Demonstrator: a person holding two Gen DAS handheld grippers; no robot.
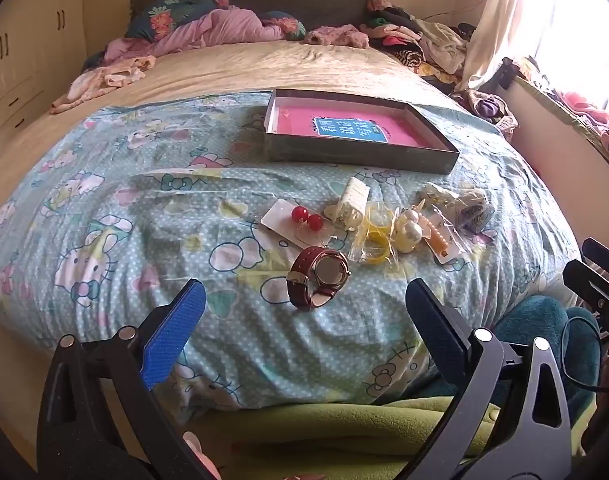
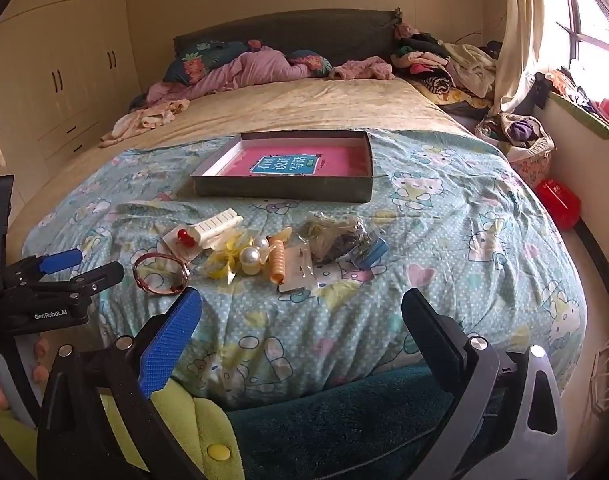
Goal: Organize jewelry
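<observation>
Two grippers are in view, both above the near edge of the bed (image 1: 104,184). The left gripper (image 1: 304,312) has its two fingers (image 1: 172,336) spread wide with nothing between them; the right gripper (image 2: 302,320) likewise has its two fingers spread wide and holds nothing. The jewelry lies in one loose cluster on the patterned blue cover (image 1: 152,216), in front of both grippers and touched by neither. The cluster contains: one wristwatch (image 1: 318,276) with a dark red strap, nearest the left gripper; one white card carrying two red beads (image 1: 307,217); one white hair clip (image 1: 350,200); one clear packet with yellow rings (image 1: 374,236), count not readable; two large pearl balls (image 1: 410,230) on a pale yellow piece; one orange beaded strip (image 1: 438,232) on a bagged card; and one clear bag (image 1: 470,206) of dark small items that cannot be counted. One shallow open box (image 1: 356,156) sits on the cover just behind the cluster, apart from it; its floor is covered by one pink sheet with a blue label. Behind the box, one pink blanket (image 1: 208,32) lies bunched at the headboard, and one pile of clothes (image 1: 420,38) occupies the far right corner beside the curtain (image 1: 500,12).
</observation>
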